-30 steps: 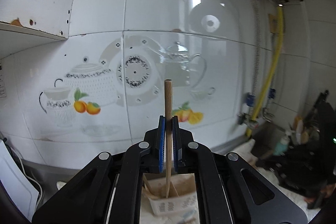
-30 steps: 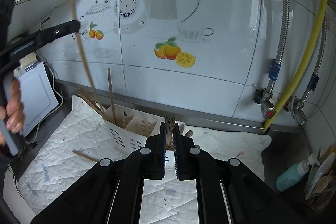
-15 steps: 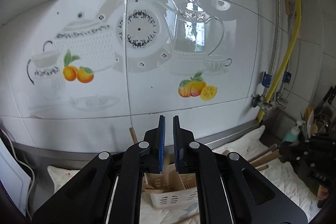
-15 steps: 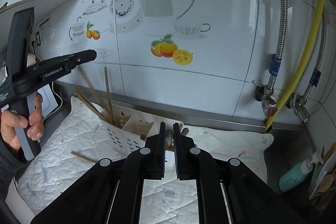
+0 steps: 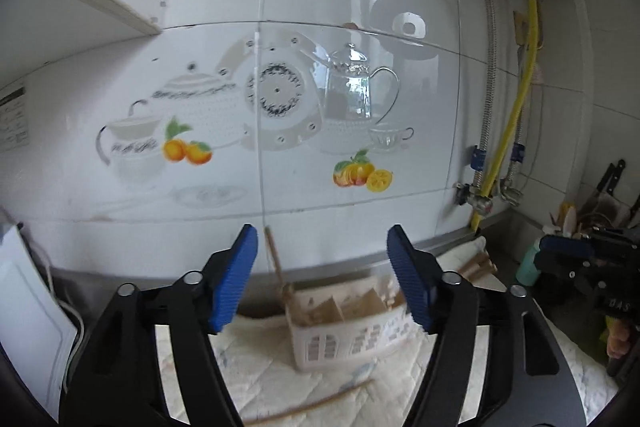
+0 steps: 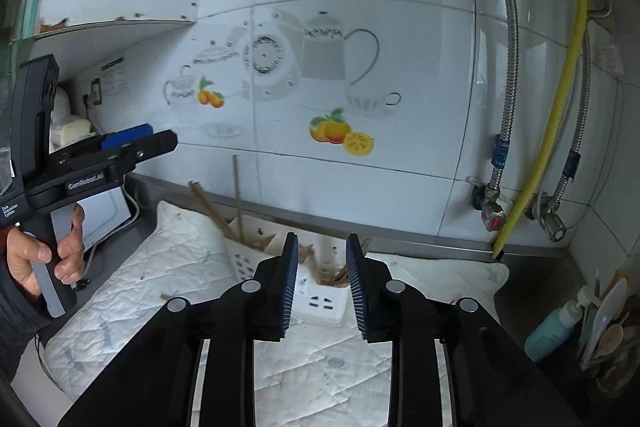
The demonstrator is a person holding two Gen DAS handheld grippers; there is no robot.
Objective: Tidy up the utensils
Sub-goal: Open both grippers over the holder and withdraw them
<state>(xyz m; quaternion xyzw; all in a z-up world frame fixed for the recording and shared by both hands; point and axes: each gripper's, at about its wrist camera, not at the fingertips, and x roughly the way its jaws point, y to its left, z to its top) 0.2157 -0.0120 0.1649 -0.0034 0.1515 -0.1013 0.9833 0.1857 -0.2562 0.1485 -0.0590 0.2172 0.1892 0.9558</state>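
Between drops: both grippers empty above the white slotted basket (image 6: 320, 291) on the quilted mat (image 6: 160, 267). Left gripper (image 5: 320, 275) spread wide, jaws just opened, nothing clamped; a chopstick (image 5: 276, 259) seen through the gap, standing tilted in the basket's left end, apparently already in its slot. Right gripper (image 6: 322, 283) parted by a narrow gap, also just opened, nothing pressed between the blue pads (image 6: 290, 279); more sticks and a wooden handle poking up from the basket's compartments right behind it. Still out of place: one loose chopstick (image 5: 316, 403) lying flat on the mat in front of the basket. Next, probably: dropping a gripper low, lining the open jaws across that flat stick, pinching near one end, then lifting and tipping it upright into the chopstick compartment. Thin and flush to soft cloth, so likely fiddly to catch.
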